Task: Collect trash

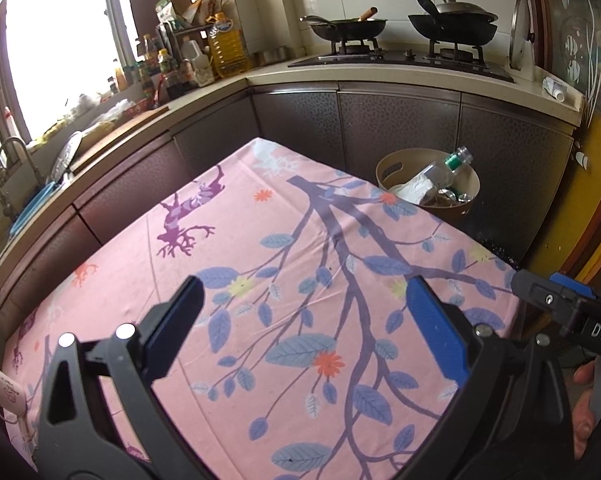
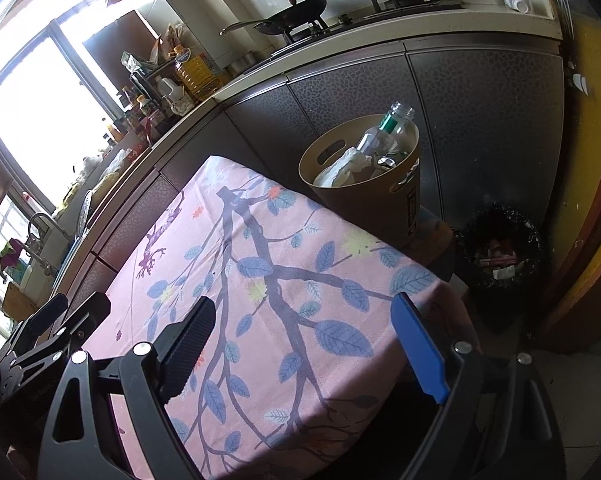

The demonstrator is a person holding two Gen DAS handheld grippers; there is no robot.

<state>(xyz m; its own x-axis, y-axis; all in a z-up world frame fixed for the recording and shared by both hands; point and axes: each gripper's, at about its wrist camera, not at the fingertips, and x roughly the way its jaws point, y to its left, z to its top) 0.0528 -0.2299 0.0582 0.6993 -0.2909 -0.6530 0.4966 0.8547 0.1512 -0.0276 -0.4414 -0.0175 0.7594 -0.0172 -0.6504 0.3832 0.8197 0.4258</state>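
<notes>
A tan waste bin (image 1: 388, 170) (image 2: 364, 204) stands beyond the table's far right corner. It holds a clear plastic bottle (image 1: 450, 166) (image 2: 384, 128) with a green label, crumpled white paper (image 2: 346, 168) and cans. My left gripper (image 1: 304, 316) is open and empty above the pink floral tablecloth (image 1: 260, 248). My right gripper (image 2: 304, 340) is open and empty above the cloth's (image 2: 260, 272) near right part. The right gripper also shows at the right edge of the left wrist view (image 1: 556, 300). A paper cup (image 1: 4, 394) lies at the table's left edge.
Dark kitchen cabinets run along the left and far side. The counter carries a sink (image 1: 16, 184), bottles (image 1: 220, 44) and a stove with two woks (image 1: 452, 24). A black-bagged bin (image 2: 498, 252) with rubbish sits on the floor to the right of the table.
</notes>
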